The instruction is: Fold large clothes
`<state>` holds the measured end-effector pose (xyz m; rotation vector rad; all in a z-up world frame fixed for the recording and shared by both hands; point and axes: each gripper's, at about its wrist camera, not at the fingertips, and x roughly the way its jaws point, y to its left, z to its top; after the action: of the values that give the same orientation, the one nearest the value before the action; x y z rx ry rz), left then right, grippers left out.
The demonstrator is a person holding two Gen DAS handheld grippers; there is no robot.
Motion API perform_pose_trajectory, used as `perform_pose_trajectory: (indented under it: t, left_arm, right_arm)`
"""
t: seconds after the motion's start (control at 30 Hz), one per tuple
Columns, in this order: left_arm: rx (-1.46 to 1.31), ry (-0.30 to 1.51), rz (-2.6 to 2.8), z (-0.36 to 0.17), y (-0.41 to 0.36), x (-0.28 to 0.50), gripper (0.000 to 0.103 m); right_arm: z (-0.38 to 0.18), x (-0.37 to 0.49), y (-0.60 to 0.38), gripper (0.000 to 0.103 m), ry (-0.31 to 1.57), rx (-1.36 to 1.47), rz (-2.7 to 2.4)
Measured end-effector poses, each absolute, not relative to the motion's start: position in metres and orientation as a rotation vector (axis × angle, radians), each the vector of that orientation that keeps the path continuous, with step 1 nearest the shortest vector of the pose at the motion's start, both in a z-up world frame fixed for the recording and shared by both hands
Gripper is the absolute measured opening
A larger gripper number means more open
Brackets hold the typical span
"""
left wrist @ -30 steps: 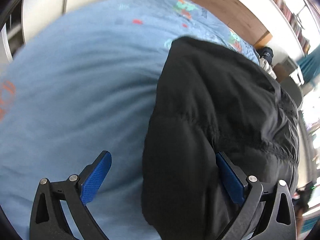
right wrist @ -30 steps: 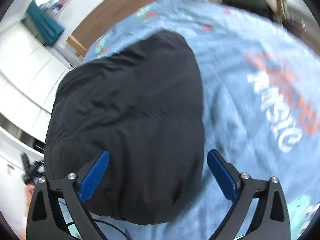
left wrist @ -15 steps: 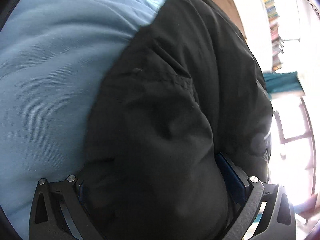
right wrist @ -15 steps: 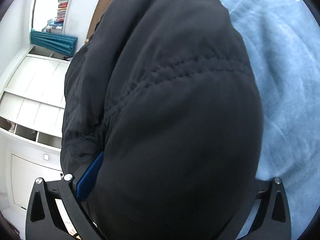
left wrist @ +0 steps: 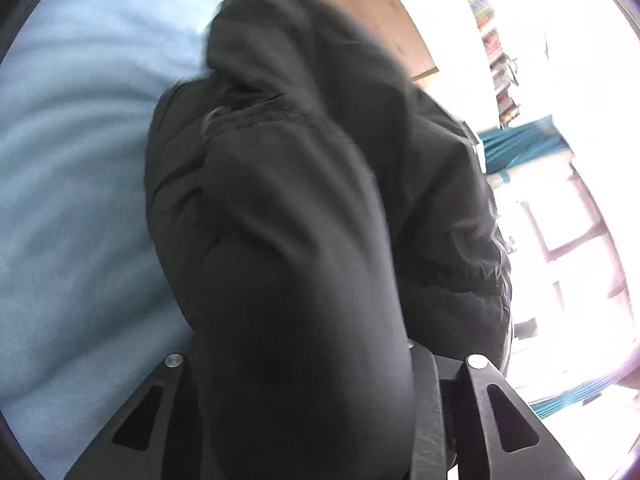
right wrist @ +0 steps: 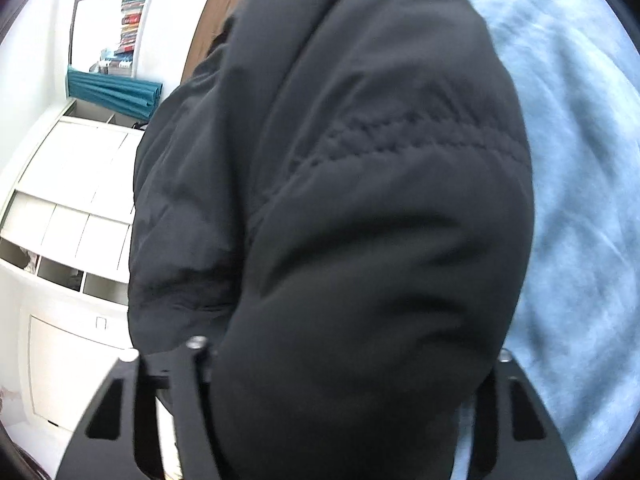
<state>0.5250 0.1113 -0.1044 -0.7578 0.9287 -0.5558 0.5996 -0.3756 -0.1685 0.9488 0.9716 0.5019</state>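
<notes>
The coat [left wrist: 296, 240] was lying flat on the blue sheet [left wrist: 72, 208] a second ago; now both ends bunch up off it. The left gripper [left wrist: 300, 364] and right gripper [right wrist: 352, 360] have each squeezed tight on coat, so the fold can start.

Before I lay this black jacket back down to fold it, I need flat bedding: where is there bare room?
Left wrist view: bare blue bedspread lies left of the black jacket. Right wrist view: bare bedspread runs right of it. Crowded: padded fabric bunches over the left gripper and right gripper, hiding their fingertips; beyond lie the headboard and white shelving.
</notes>
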Motion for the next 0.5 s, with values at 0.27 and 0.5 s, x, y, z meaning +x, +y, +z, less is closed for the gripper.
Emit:
perform_pose_trajectory:
  t: [0.27, 0.5]
  left_arm:
    - [-0.628, 0.794, -0.523, -0.013, 0.075, 0.518, 0.024]
    - [-0.596, 0.715, -0.565, 0.04, 0.059, 0.486, 0.024]
  right_arm:
    - [-0.072, 0.598, -0.352, 0.03, 0.842, 0.773, 0.542]
    - [-0.003, 0.571, -0.351, 0.03, 0.733, 0.747, 0.575]
